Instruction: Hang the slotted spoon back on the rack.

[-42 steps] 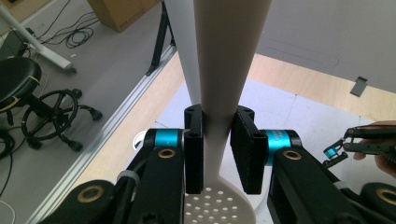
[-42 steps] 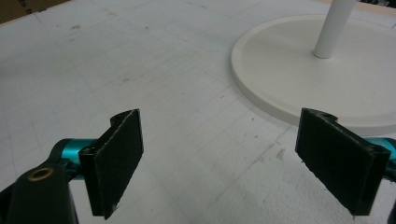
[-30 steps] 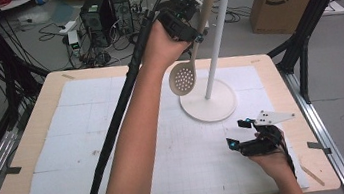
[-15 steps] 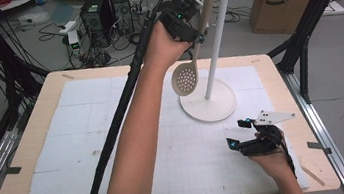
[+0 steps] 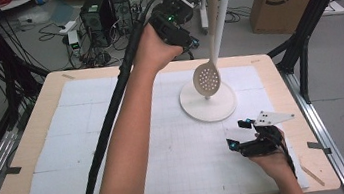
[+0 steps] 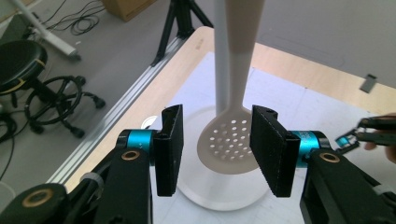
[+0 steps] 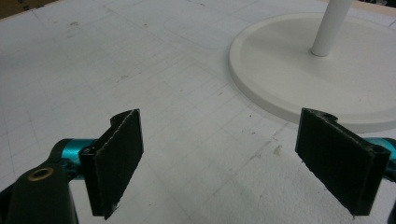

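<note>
left hand (image 5: 156, 48) raised, outstretched – jaws just parted

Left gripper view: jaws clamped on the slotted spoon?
No: the left gripper has just opened, its pads standing clear of the slotted spoon hanging on the stand.

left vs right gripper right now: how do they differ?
The left gripper is raised beside the stand's pole; the right gripper sits low over the table mat. The left's jaws have just opened off the hanging slotted spoon and are narrower; the right's gape wide. Both hold nothing.
</note>
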The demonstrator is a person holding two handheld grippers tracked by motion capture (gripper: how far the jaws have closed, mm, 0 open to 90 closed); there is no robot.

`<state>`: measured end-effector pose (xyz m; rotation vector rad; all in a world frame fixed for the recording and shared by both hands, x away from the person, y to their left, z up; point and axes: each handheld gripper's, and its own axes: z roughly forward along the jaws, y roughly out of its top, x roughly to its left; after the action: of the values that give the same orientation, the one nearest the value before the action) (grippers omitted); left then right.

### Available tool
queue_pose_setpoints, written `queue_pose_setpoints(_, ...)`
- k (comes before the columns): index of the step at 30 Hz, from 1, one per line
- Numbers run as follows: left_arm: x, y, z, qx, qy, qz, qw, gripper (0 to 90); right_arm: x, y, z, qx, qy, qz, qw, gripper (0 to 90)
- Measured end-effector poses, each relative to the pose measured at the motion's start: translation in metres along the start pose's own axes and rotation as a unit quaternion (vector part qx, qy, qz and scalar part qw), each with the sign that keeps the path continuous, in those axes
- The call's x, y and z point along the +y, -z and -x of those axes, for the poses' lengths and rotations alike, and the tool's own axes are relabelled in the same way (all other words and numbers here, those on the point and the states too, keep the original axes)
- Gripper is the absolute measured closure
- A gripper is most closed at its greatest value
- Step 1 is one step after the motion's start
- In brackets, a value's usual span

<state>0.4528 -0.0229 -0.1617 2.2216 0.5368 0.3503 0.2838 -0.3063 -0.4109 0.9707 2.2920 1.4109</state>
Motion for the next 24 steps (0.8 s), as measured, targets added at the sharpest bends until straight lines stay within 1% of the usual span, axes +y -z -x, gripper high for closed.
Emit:
queue_pose_setpoints(2, -0.003, 0.003, 0.000, -0.001, -0.004, -0.008, 1.0000, 53.8, 0.000, -0.001, -0.001, -0.001, 0.001, -0.002, 1.0000, 13.9)
queue_pose_setpoints(4, -0.005, 0.007, 0.001, -0.009, -0.008, -0.010, 0.9999, 51.9, 0.000, 0.000, -0.001, -0.001, 0.001, -0.002, 1.0000, 13.9)
queue_pose_setpoints(6, -0.007, 0.011, 0.003, -0.013, -0.003, -0.006, 0.9999, 48.8, 0.000, 0.001, -0.001, 0.000, -0.002, -0.002, 1.0000, 13.9)
queue_pose_setpoints(7, -0.009, 0.014, 0.003, -0.014, -0.007, -0.002, 0.9999, 47.5, 0.001, 0.001, -0.001, -0.003, 0.000, -0.001, 1.0000, 13.9)
queue_pose_setpoints(9, -0.014, 0.020, 0.004, -0.017, -0.006, 0.008, 0.9998, 46.1, 0.001, 0.001, -0.001, -0.003, 0.001, -0.001, 1.0000, 13.9)
queue_pose_setpoints(11, -0.021, 0.023, 0.003, -0.021, -0.001, 0.013, 0.9997, 44.9, 0.001, 0.001, -0.001, -0.002, 0.002, -0.002, 1.0000, 13.9)
queue_pose_setpoints(12, -0.025, 0.025, 0.003, -0.017, 0.000, 0.010, 0.9998, 44.0, 0.002, 0.001, -0.002, -0.003, 0.002, -0.003, 1.0000, 13.9)
queue_pose_setpoints(14, -0.033, 0.029, 0.001, -0.018, 0.003, 0.011, 0.9998, 43.4, 0.002, 0.000, -0.003, -0.003, 0.004, -0.005, 1.0000, 13.9)
queue_pose_setpoints(15, -0.033, 0.029, 0.001, -0.018, 0.003, 0.011, 0.9998, 42.9, 0.002, 0.000, -0.004, -0.003, 0.005, -0.005, 1.0000, 13.9)
queue_pose_setpoints(16, -0.040, 0.032, 0.000, -0.016, 0.007, 0.008, 0.9998, 42.3, 0.002, -0.001, -0.004, -0.003, 0.006, -0.006, 1.0000, 13.9)
queue_pose_setpoints(18, -0.048, 0.037, 0.000, -0.016, 0.007, 0.008, 0.9998, 40.8, 0.003, -0.001, -0.005, -0.003, 0.007, -0.008, 0.9999, 14.0)
queue_pose_setpoints(21, -0.059, 0.044, 0.000, -0.014, 0.001, 0.013, 0.9998, 39.8, 0.003, -0.001, -0.006, -0.003, 0.008, -0.008, 0.9999, 14.0)
queue_pose_setpoints(22, -0.059, 0.044, 0.000, -0.014, 0.001, 0.013, 0.9998, 38.9, 0.003, -0.001, -0.006, -0.003, 0.009, -0.007, 0.9999, 14.0)
queue_pose_setpoints(23, -0.066, 0.048, 0.001, -0.017, 0.000, 0.020, 0.9996, 37.9, 0.004, -0.001, -0.006, -0.003, 0.008, -0.005, 1.0000, 14.0)
queue_pose_setpoints(24, -0.071, 0.051, 0.001, -0.016, -0.003, 0.025, 0.9996, 37.1, 0.004, 0.000, -0.005, -0.003, 0.007, -0.005, 1.0000, 14.0)
